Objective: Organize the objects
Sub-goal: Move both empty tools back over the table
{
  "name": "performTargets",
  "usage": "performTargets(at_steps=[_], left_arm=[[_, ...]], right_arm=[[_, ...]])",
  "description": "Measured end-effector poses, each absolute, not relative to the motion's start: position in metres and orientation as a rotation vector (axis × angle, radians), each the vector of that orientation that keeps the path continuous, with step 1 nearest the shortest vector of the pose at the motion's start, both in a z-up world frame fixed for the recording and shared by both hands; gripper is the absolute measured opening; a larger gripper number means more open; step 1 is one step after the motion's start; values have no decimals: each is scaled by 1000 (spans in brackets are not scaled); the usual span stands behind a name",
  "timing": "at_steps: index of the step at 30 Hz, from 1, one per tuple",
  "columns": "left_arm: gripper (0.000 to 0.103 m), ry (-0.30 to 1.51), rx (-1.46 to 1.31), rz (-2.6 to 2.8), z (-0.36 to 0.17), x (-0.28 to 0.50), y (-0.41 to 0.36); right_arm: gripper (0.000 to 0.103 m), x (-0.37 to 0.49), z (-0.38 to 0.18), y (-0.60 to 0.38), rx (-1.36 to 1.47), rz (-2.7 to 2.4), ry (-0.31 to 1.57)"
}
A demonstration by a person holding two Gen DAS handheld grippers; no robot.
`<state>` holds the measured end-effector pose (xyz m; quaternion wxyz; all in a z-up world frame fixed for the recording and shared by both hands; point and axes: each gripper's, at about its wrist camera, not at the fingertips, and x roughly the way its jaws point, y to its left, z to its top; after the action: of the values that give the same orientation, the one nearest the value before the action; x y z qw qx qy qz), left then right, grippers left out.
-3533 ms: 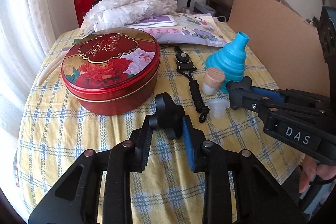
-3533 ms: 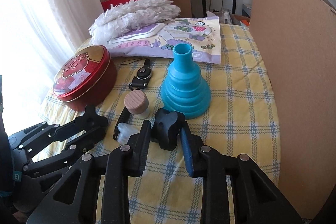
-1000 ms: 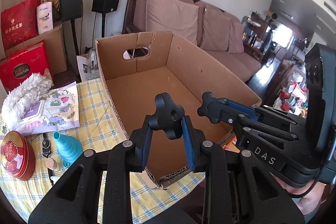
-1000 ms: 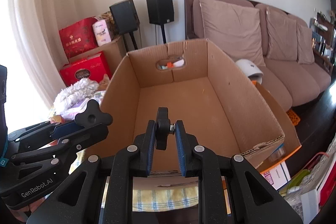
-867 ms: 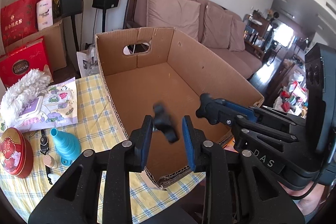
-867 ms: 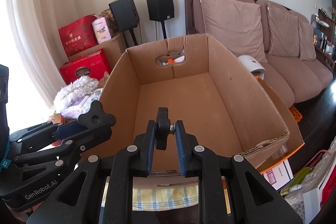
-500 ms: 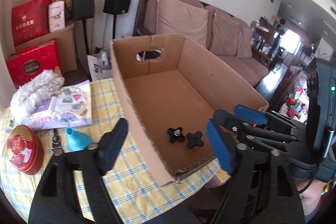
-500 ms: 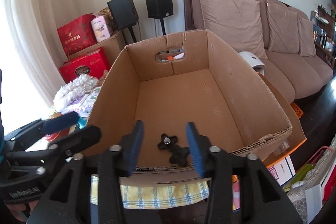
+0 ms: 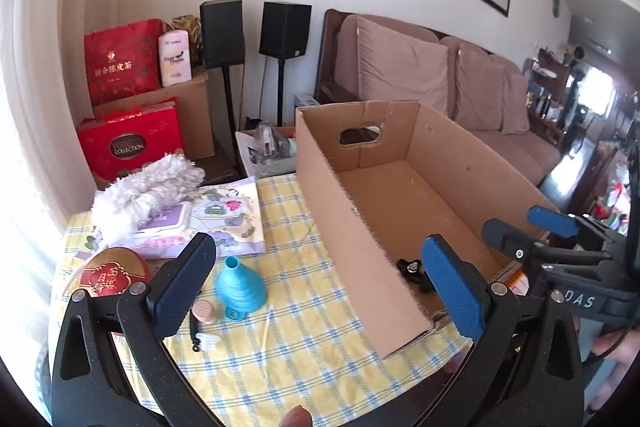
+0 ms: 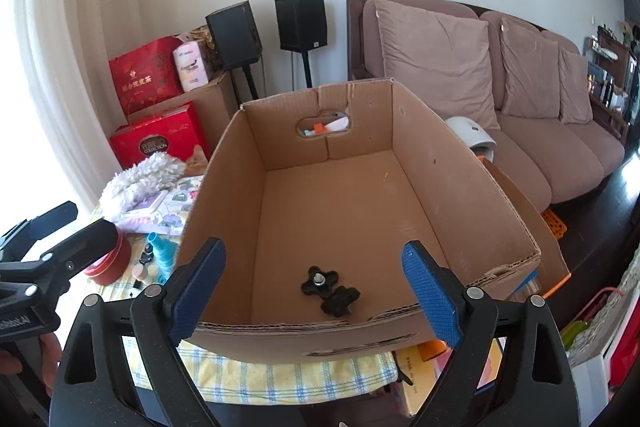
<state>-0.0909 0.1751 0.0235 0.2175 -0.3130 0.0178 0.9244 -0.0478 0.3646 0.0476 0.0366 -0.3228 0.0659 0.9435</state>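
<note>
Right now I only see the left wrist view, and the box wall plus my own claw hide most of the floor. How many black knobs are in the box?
Observer: Two. The right wrist view shows a bolt-up knob and a second knob on the cardboard box floor.
Operator: Are they apart?
Observer: No, they look touching, close to the near wall.
Operator: Anything behind the box?
Observer: A white domed device by the sofa, past the right wall.
</note>
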Motion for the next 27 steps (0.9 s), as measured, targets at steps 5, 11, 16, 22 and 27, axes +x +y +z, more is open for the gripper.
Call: performTargets(at_steps=[5, 11, 16, 22, 27], left_arm=[[103, 28, -879, 2575, 22, -93, 164], [103, 16, -873, 2603, 24, -92, 150], [103, 16, -881, 2619, 25, -92, 138], [103, 15, -883, 2642, 25, -90, 122], [103, 2, -891, 2656, 24, -89, 107]], right_arm=[[92, -48, 52, 357, -982, 2906, 191], [102, -47, 57, 344, -965, 2932, 181], [103, -49, 59, 330, -969, 2954, 156], [103, -53, 61, 311, -979, 2979, 124], [103, -54, 63, 296, -982, 2998, 97]])
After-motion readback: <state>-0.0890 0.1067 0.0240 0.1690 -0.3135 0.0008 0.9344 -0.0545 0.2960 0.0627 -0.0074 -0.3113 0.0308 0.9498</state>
